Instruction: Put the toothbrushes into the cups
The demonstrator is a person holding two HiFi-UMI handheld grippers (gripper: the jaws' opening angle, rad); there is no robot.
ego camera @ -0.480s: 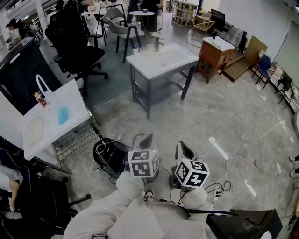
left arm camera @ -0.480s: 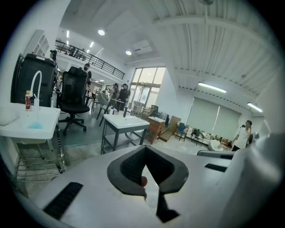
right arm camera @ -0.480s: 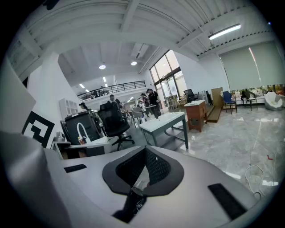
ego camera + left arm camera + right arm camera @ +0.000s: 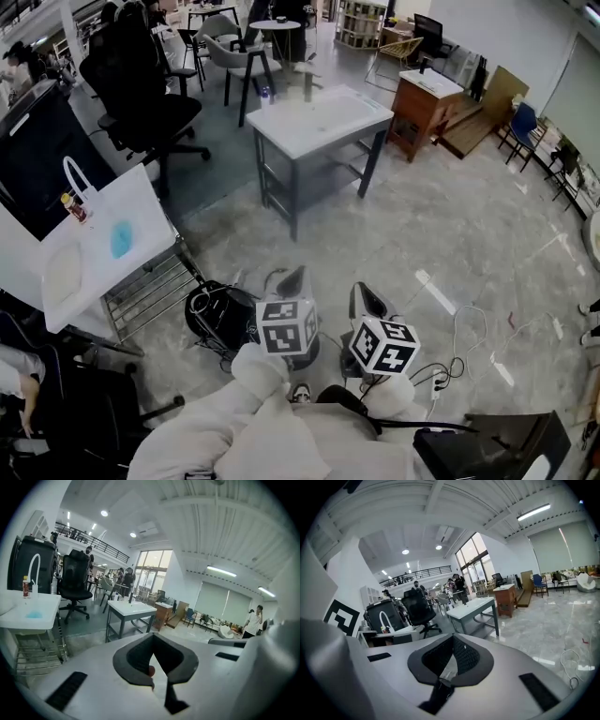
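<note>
Down at six o'clock in the head view, the left gripper (image 4: 292, 281) and right gripper (image 4: 368, 301) are held close to the person's body. This looks like a carrying pose, since any work surface is well apart. Each gripper view shows its jaws pressed together with nothing between them. No toothbrush or cup can be made out. The small items on the white table (image 4: 319, 122) at twelve o'clock are too tiny to name. Only the gripper views show the ceiling (image 4: 211, 536).

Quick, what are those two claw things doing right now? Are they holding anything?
Left gripper: shut, jaws together, holding nothing.
Right gripper: shut, jaws together, holding nothing.
</note>
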